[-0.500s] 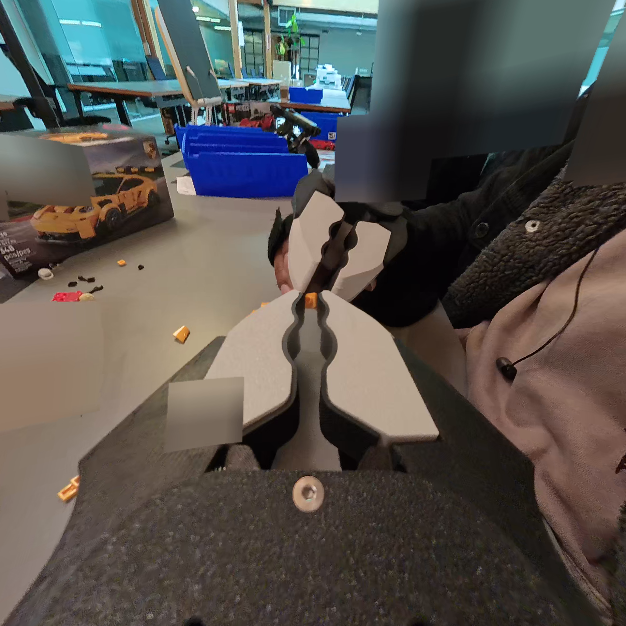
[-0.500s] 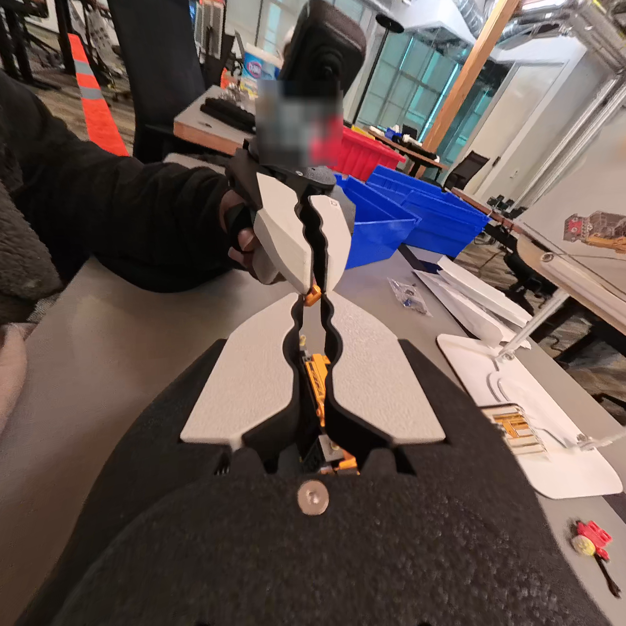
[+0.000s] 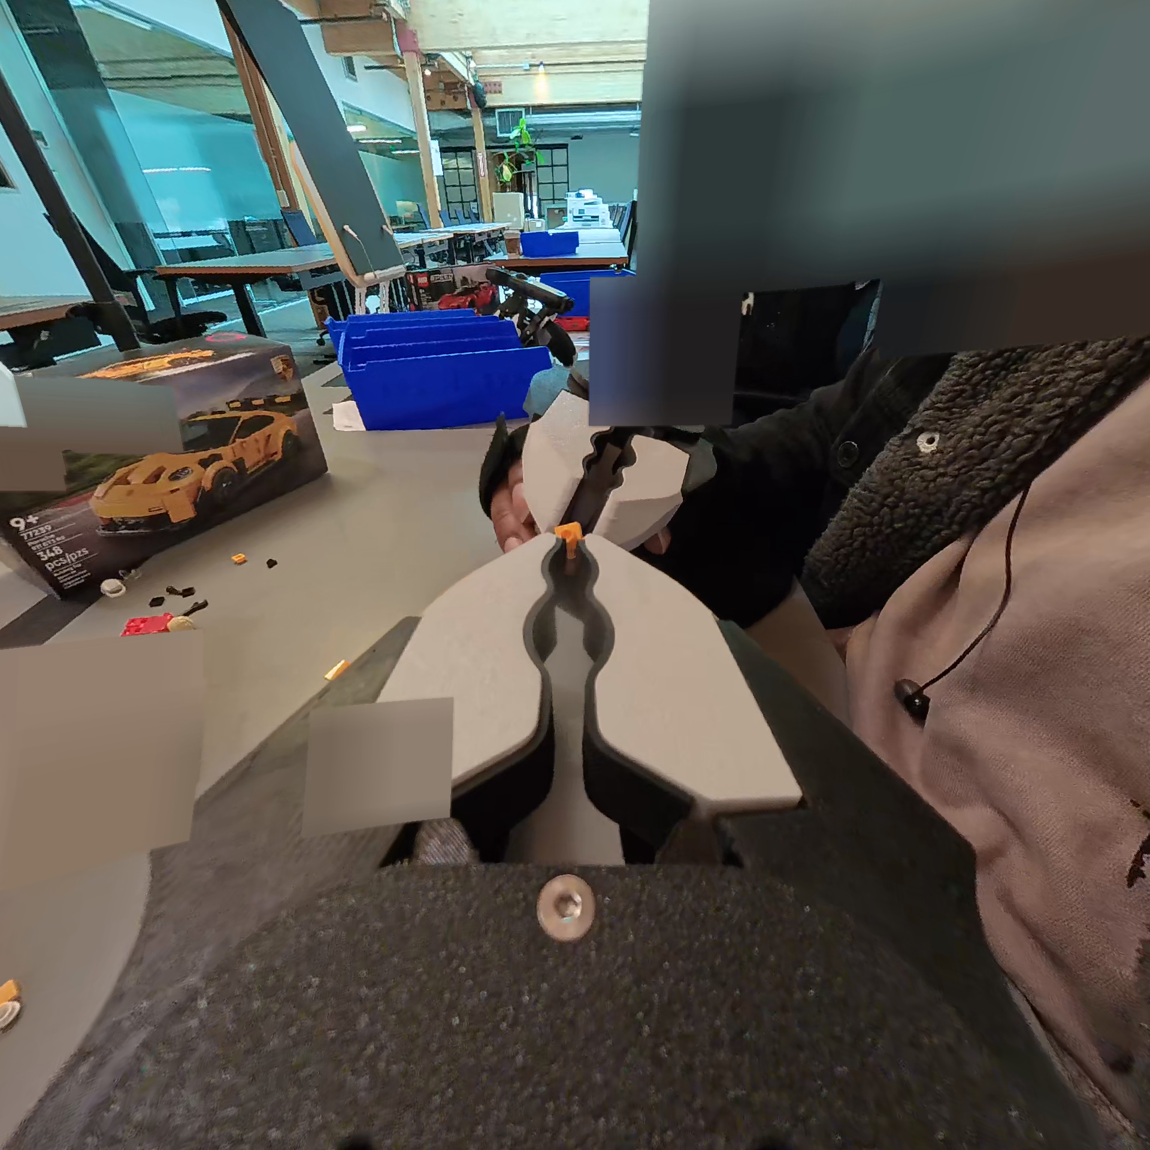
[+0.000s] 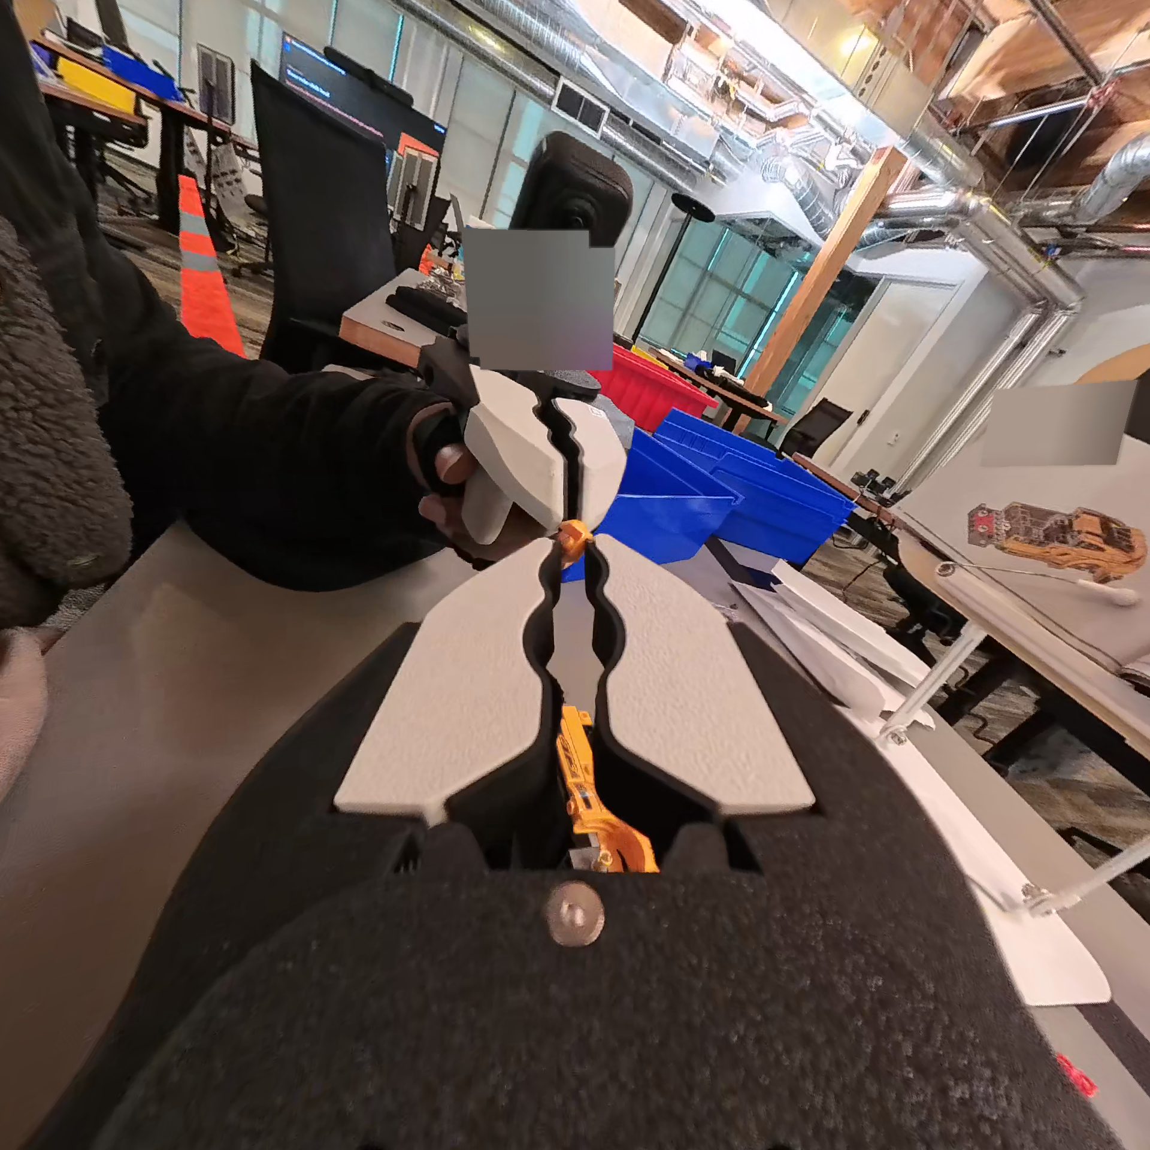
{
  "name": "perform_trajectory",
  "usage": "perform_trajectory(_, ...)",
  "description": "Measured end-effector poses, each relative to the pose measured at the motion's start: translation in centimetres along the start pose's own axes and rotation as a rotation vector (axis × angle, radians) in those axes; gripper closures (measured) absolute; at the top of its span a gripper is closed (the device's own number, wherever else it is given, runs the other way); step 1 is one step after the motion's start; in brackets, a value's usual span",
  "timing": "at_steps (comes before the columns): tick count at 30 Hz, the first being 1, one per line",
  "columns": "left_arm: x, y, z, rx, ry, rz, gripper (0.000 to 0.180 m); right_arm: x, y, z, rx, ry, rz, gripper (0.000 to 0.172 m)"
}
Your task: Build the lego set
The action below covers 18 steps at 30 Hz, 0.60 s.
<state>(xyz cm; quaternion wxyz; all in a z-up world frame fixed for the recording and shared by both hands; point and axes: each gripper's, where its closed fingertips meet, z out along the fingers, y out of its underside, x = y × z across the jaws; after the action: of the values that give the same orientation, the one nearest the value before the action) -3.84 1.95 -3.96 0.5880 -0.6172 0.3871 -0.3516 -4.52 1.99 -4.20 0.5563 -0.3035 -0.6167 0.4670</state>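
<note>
Big office room, grey bench (image 3: 386, 498) under us. We see both jaws meet tip to tip. Left gripper (image 3: 567, 547) pinches small orange piece (image 3: 567, 534); right gripper (image 4: 574, 547) pinches same spot. Orange car part (image 4: 585, 803) below right jaws. Loose bits (image 3: 180, 591) lie far left, unused.

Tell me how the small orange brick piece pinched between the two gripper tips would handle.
The orange brick piece looks like hard moulded plastic, so probably stiff. It is tiny beside the left gripper and right gripper tips, so likely very light. Its smooth faces may slip or twist out of a tip pinch.
</note>
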Motion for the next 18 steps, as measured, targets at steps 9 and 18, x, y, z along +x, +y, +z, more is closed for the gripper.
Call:
perform_trajectory(9,0.3,0.1,0.2,0.015,0.064,-0.104,0.171,-0.4,-0.4,0.0,0.009,-0.004,-0.028,0.165)
perform_trajectory(18,-0.3,0.9,0.3,-0.024,0.077,-0.232,0.173,0.0,0.6,0.0,-0.05,0.008,-0.021,0.165)
